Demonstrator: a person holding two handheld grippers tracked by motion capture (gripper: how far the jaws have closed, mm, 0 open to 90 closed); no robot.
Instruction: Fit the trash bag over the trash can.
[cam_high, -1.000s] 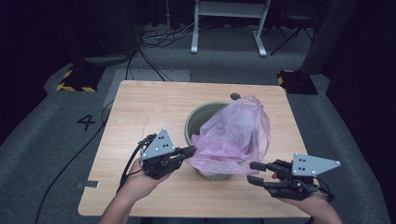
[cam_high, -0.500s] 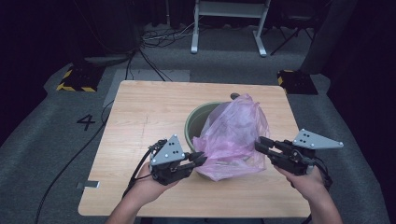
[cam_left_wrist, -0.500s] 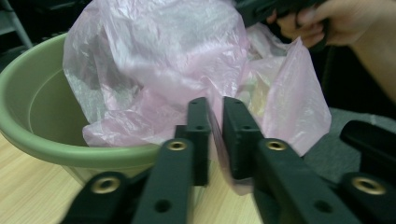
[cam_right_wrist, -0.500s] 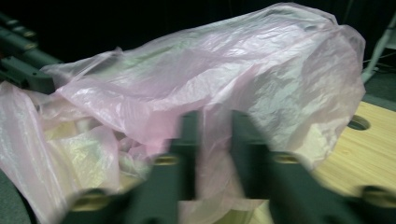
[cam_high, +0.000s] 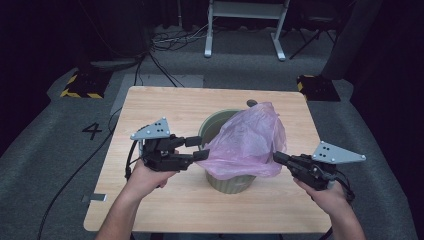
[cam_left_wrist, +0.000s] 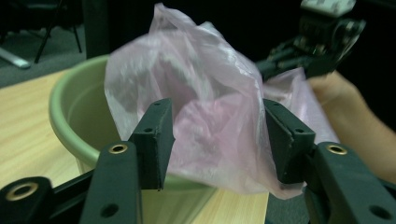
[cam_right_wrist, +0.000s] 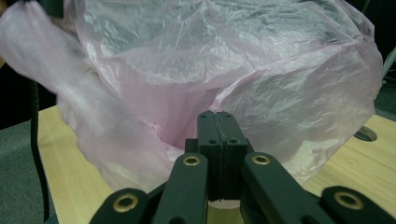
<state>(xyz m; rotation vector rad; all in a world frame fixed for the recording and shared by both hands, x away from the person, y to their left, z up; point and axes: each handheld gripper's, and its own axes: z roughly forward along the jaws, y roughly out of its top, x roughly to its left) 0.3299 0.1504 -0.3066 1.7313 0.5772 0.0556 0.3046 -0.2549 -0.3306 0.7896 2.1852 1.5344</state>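
Now the pink bag (cam_high: 247, 142) sat draped over the green bucket (cam_high: 220, 177) mid-worktop (cam_high: 165, 210). Right gripper (cam_high: 278, 158) had just clamped its jaws on the bag's edge; left gripper (cam_high: 200, 148) had just spread its jaws, bag loose between. Hand-over, liner probably gets stretched next.

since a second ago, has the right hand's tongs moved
Yes. The right tongs moved in from the table's near right corner toward the green bucket, and now pinch the pink bag at its right side.

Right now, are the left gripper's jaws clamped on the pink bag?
No: the left gripper stands open, its pads apart with the pink bag loose between them.
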